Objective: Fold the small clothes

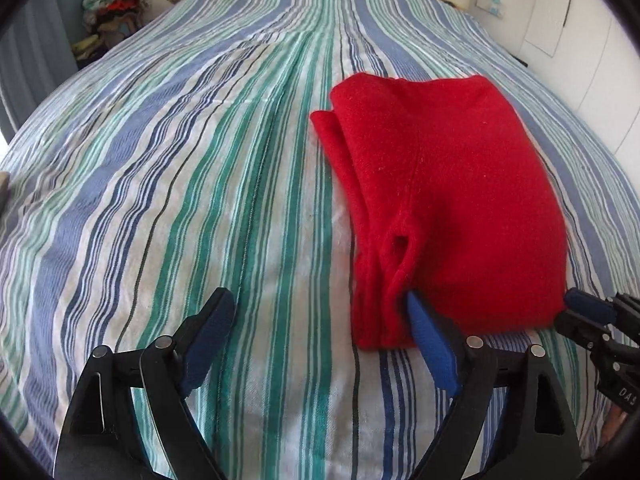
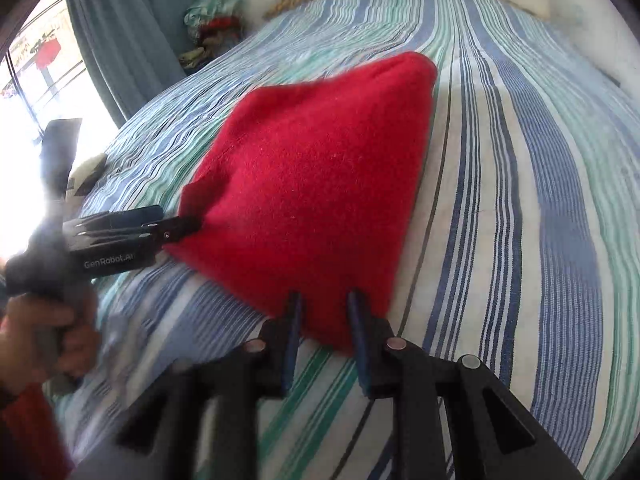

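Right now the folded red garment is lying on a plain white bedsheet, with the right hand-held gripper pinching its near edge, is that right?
Not quite: the bedsheet is striped in blue, green and white, not plain white, as both wrist views show. The rest holds: the folded red garment lies on it, and the right hand-held gripper pinches its near edge.

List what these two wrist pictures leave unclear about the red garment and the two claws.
- Red garment: its type; folding hides sleeves or legs in both views.
- Right claw: whether it pinches the near hem; the right wrist view shows cloth between its fingers, but contact is unclear.
- Left claw: blurred and side-on in the right wrist view.
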Available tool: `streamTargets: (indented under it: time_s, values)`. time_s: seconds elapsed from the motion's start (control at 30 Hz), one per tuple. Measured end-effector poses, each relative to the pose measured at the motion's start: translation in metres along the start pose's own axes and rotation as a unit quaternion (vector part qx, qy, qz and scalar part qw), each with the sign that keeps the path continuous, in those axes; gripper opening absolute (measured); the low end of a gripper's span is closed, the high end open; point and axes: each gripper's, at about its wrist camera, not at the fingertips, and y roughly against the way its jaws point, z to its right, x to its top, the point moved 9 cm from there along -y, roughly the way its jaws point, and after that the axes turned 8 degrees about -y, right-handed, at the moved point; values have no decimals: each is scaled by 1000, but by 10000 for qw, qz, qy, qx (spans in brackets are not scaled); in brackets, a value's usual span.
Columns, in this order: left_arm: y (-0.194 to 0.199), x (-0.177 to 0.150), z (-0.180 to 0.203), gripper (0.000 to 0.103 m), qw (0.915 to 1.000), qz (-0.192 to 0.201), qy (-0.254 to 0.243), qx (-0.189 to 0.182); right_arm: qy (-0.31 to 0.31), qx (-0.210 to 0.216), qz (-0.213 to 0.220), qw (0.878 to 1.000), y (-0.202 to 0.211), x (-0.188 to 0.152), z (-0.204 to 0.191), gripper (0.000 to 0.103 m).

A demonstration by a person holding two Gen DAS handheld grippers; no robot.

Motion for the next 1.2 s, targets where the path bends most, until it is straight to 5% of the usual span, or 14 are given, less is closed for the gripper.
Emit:
streamTargets:
  time_s: [0.1,0.4,0.87,0.93,1.0,1.07,1.13,1.2]
  values:
    - [19,-12,-9,92,9998,14,119,140,103,-122,48,9999,21,-13,-1,41]
    - [39,-19,-22,92,9965,12,-103,834,-326,-275,83,9991,63,-68,21,49]
    - [49,-8,-8,92,9958,65,-346,840,-618,-214,127,9978,75,-83,29,54]
    - [48,-4,-6,93,9984,58,-223,514,-629,-191,113,9978,75,-83,30,55]
    - [47,4,-1,95,9997,-17,110,-231,-658,-129,82,9977,75,-79,30,56]
    - [47,19,4,96,9941,-62,463,-980,-769,-36,102,9970,77,-69,33,59]
    - [42,35,8,98,9880,-125,650,-1393,-919,48,181,9956,78,-50,39,75]
    - [31,49,16,99,9840,-192,638,-1652,-1052,121,345,9938,78,-24,44,78]
